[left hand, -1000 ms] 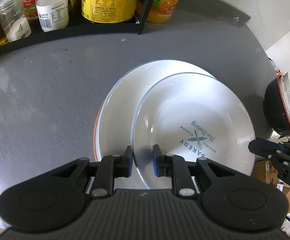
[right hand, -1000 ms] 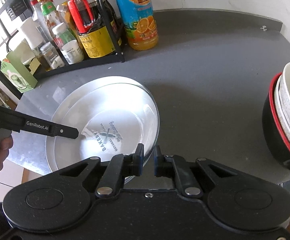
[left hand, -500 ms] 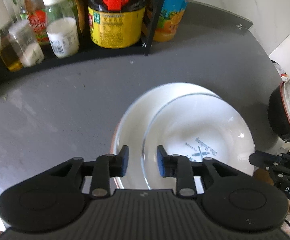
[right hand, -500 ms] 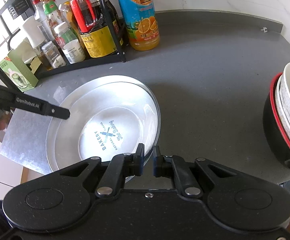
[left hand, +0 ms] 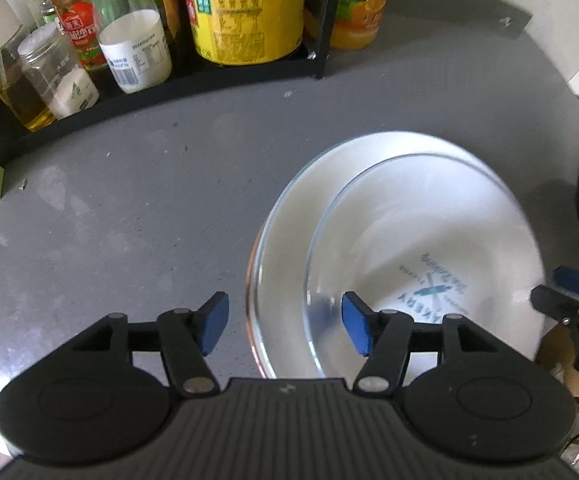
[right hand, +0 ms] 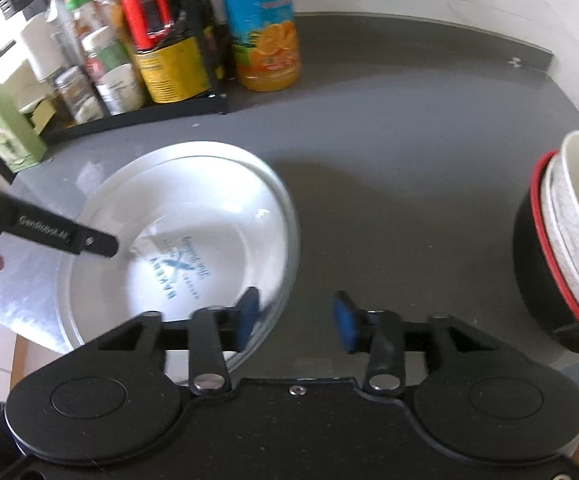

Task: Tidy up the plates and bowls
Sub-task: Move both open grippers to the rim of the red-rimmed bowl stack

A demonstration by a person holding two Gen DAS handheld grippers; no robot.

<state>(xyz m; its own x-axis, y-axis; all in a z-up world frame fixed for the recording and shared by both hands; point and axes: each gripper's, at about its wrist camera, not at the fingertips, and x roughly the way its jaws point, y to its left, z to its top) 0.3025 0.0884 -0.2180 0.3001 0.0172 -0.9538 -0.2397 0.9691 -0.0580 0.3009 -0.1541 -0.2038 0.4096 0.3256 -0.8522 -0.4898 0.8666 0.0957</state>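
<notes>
Left gripper (left hand: 285,322): jaws wide, holding nothing, straddling the near rim of the plates (left hand: 401,240). Right gripper (right hand: 295,320): jaws wide and empty, its left pad over the plates' near-right rim. Judgement: both grippers have let go, so the stack sits free on the counter (right hand: 389,152).

The plates lie nested, the top one off-centre toward the right in the left wrist view. It carries a blue "BAKERY" logo; the smaller script is blurred. The bowls (right hand: 561,248) stand stacked at the counter's right edge, well apart from the plates, the outermost black with a red rim.

The left gripper's arm reads "GenRobot.AI". At the far side, a rack (right hand: 137,116) holds bottles; their labels are illegible.
</notes>
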